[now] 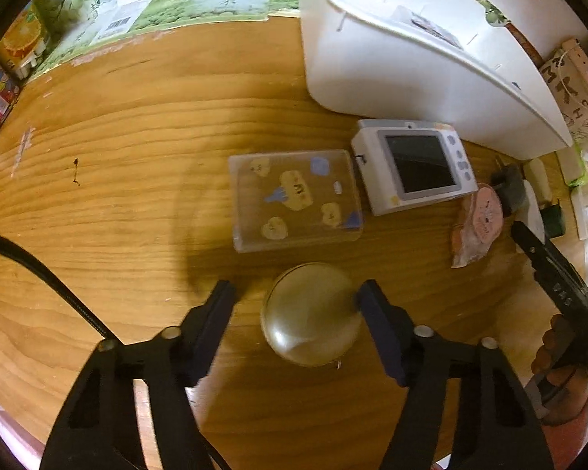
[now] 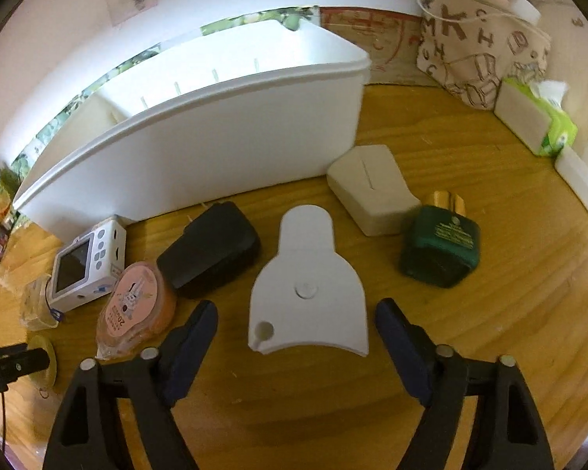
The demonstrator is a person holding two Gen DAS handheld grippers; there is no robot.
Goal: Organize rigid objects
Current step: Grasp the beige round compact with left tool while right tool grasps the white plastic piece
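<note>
While your left tool (image 1: 296, 293) points down at the tabletop (image 1: 117, 203), its jaws stand part open around a round olive-gold disc (image 1: 311, 315); right pad touches the disc's rim, left pad stands clear of it, so no grip. Just beyond the disc lies a clear plastic case (image 1: 296, 199) with cartoon stickers, flat; beside that a white handheld device (image 1: 413, 164) with a dark screen, near the white bin (image 1: 372, 58). Your right tool (image 2: 294, 315) is also part open, jaws flanking the wide end of a flat white bell-shaped piece (image 2: 307, 286) without touching it. Around that piece: black case (image 2: 209, 248) to the left, pink round packet (image 2: 135, 305) left and nearer, cream box (image 2: 370, 192) beyond on the right, green bottle (image 2: 439, 250) with gold cap on its side further right. White bin stands behind them all, tissue pack (image 2: 537, 117) far right
</note>
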